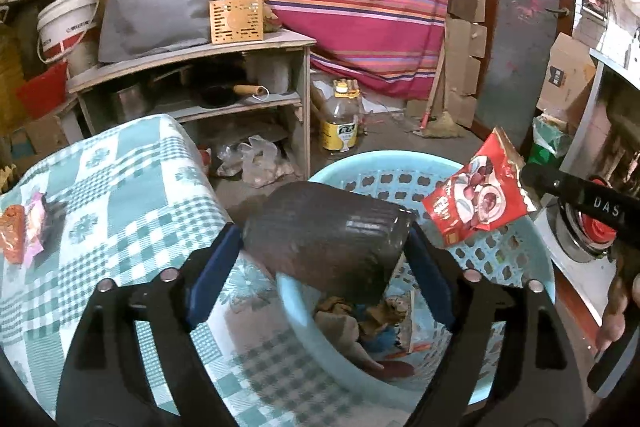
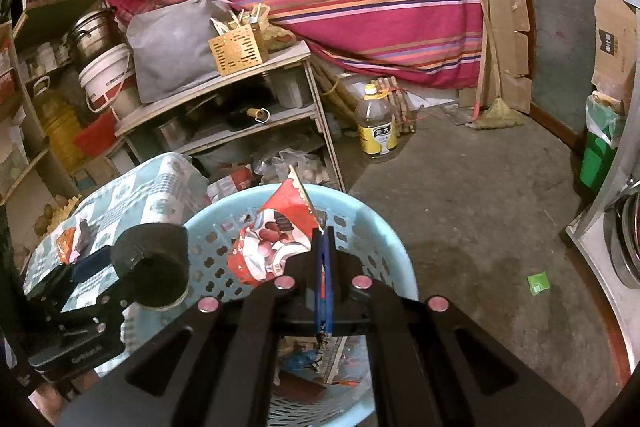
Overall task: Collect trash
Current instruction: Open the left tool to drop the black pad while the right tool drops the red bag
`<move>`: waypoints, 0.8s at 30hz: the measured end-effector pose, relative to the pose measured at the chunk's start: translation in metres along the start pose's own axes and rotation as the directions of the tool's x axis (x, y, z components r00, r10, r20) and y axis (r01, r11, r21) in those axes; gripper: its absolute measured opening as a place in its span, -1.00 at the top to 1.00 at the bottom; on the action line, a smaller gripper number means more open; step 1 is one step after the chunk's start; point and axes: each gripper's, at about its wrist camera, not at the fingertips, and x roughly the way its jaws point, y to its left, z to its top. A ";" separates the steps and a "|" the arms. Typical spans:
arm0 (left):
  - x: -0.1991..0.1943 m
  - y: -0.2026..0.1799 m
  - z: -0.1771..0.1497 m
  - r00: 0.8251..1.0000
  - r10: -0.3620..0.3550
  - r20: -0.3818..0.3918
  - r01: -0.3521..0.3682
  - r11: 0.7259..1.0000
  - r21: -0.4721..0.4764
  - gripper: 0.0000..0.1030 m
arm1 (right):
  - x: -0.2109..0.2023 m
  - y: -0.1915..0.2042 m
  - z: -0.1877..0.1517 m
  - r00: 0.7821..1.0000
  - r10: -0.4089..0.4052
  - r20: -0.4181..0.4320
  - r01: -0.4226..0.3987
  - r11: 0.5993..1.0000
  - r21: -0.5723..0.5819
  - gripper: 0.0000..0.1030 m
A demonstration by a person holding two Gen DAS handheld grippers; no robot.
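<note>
My left gripper [image 1: 324,239] is shut on a dark ribbed cup [image 1: 326,233], held on its side over the near rim of the light blue basket [image 1: 532,267]; the cup also shows in the right wrist view [image 2: 154,267]. My right gripper [image 2: 324,233] is shut on the edge of a red snack wrapper [image 2: 276,243] and holds it above the basket [image 2: 396,251]; the wrapper also shows in the left wrist view [image 1: 478,197]. The basket holds several scraps of trash [image 1: 372,327]. Orange and pink wrappers [image 1: 22,233] lie on the checked tablecloth [image 1: 132,187].
A wooden shelf unit [image 1: 192,67] with pans stands behind the table. An oil bottle [image 2: 376,123] stands on the concrete floor. A small green wrapper [image 2: 538,283] lies on the floor to the right. A green bin [image 2: 598,155] and a stove [image 1: 584,235] are at the right.
</note>
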 end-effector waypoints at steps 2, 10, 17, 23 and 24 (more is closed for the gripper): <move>-0.004 0.003 0.000 1.000 0.010 0.006 -0.010 1.000 0.002 -0.62 | 0.001 0.002 0.000 1.000 0.000 -0.003 0.000 1.000 -0.001 0.98; -0.025 0.039 0.003 0.998 0.057 0.032 -0.055 0.996 -0.067 -0.74 | 0.006 0.018 -0.003 1.000 0.007 -0.021 -0.008 0.999 -0.037 0.98; -0.043 0.074 -0.001 0.990 0.140 0.035 -0.137 0.987 -0.084 -0.77 | 0.016 0.040 -0.008 0.997 -0.029 -0.067 0.022 0.995 -0.094 0.90; -0.064 0.122 -0.011 0.973 0.227 0.032 -0.220 0.966 -0.135 -0.82 | 0.020 0.061 -0.011 0.996 -0.052 -0.074 0.044 0.993 -0.108 -0.30; -0.067 0.129 -0.012 0.971 0.239 0.027 -0.233 0.962 -0.143 -0.82 | 0.019 0.069 -0.011 0.996 -0.058 -0.064 0.050 0.991 -0.121 -0.30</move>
